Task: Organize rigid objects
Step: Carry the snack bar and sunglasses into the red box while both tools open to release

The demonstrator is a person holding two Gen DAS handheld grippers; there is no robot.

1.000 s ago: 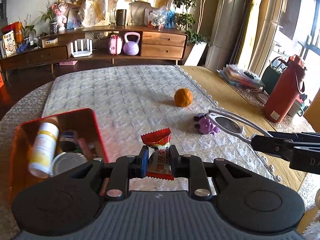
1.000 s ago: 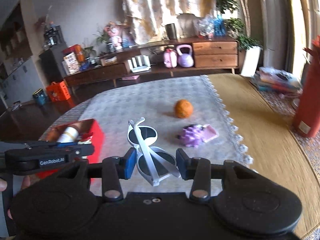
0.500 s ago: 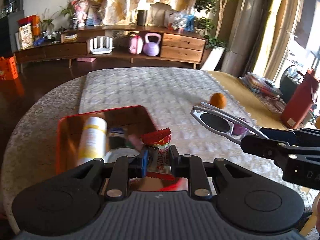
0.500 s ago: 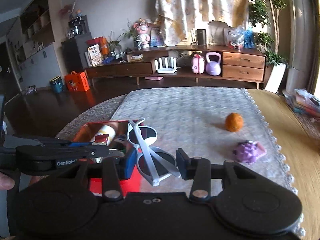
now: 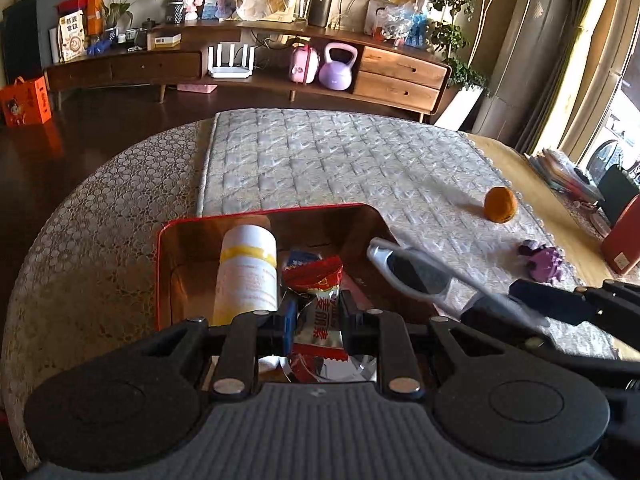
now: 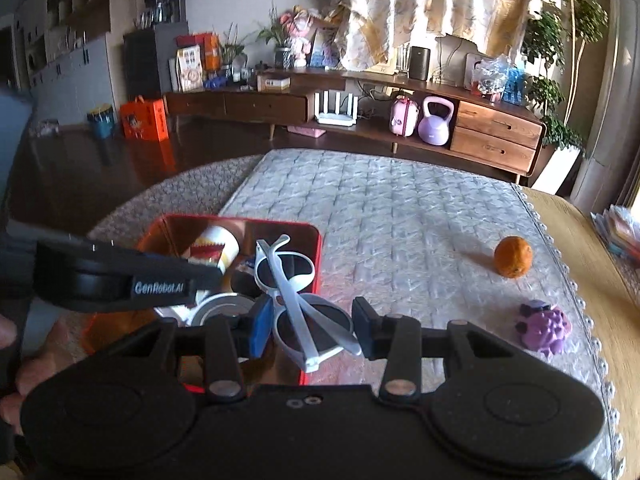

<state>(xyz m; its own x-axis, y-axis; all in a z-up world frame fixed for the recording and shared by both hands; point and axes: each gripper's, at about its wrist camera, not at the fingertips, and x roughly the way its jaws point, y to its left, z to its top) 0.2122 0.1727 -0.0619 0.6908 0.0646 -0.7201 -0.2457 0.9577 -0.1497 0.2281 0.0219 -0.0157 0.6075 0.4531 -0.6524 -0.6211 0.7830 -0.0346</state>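
Gleaming red tin (image 5: pixel 176 240) holding a yellow-banded white bottle (image 5: pixel 248 272).

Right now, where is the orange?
The orange lies on the quilted table mat, right side in both views, just beyond the purple toy, far from the red box.

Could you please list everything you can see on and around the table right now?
Tin: one, red, open, near table edge.
Bottle: one, white with yellow band, lying in the tin.
Snack packet: one, red and silver, over the tin.
Sunglasses: one pair, white, folded, over the tin's right rim.
Orange: one, orange, on the quilted cloth.
Toy: one, purple, near the cloth's right edge.
Kettlebell: one, lilac, in the sideboard.
Left gripper: black, shut on the packet.
Right gripper: black, shut on the sunglasses.
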